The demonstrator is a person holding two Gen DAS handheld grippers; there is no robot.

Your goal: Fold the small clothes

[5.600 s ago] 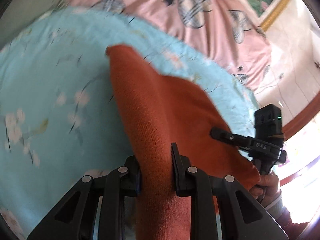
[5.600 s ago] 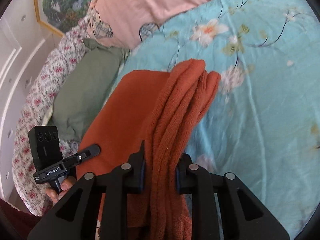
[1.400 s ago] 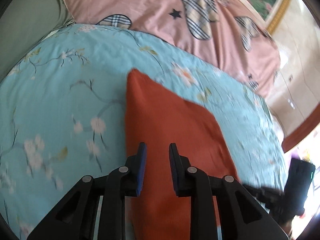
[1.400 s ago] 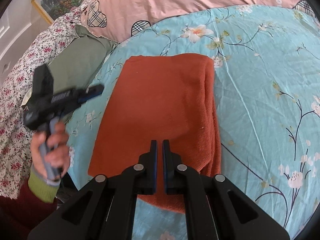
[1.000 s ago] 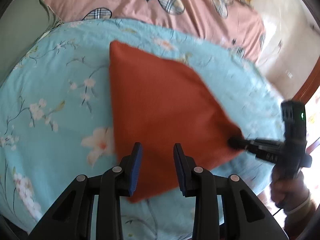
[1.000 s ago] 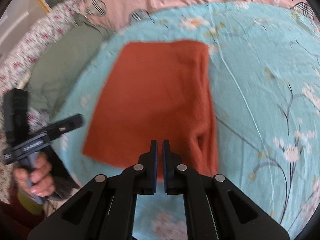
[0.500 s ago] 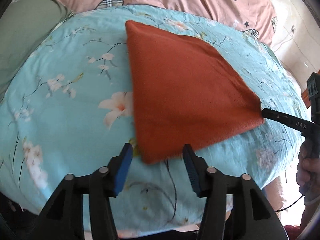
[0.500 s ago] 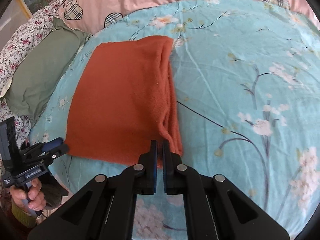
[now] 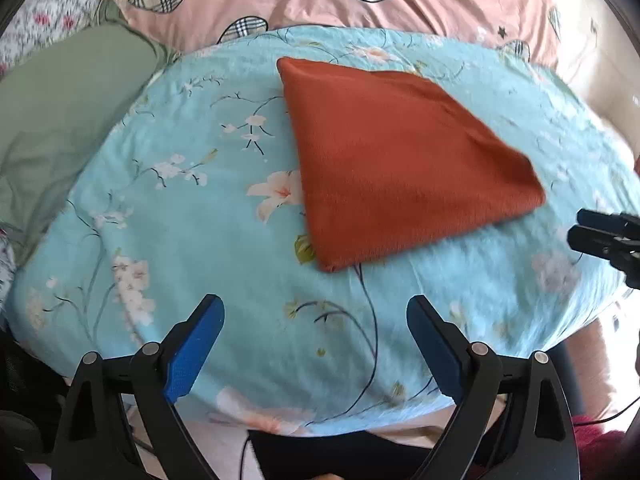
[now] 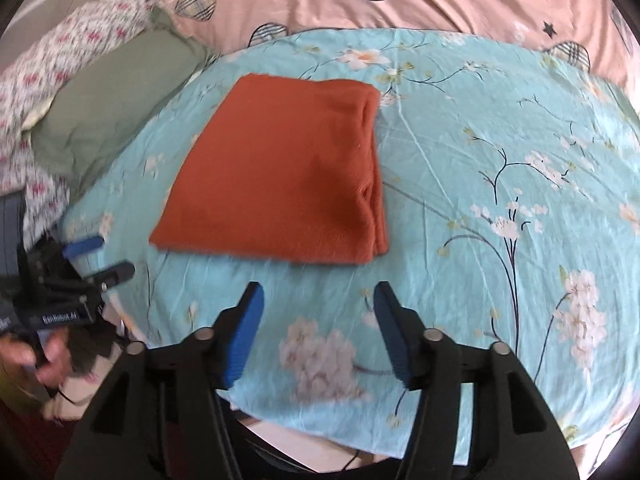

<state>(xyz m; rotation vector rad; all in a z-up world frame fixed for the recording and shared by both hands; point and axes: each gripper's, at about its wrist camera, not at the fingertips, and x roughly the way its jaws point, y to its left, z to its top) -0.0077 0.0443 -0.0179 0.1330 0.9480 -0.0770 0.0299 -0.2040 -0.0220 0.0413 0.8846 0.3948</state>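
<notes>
Both grippers (image 9: 316, 344) (image 10: 318, 330) are opening, nothing held, near the cloth (image 10: 280, 168).
Its layered edge could be snagged and unfolded.

the folded cloth (image 9: 400, 168) lies on the bedspread (image 9: 180, 220) ahead of the left gripper (image 9: 316, 344), pillow (image 9: 60, 112) far left.

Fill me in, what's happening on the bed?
A person holds a claw in each hand over a floral blue sheet. The orange garment lies folded flat on it, touched by neither. The left claw and right claw are opening with nothing between their jaws, both short of the cloth.
</notes>
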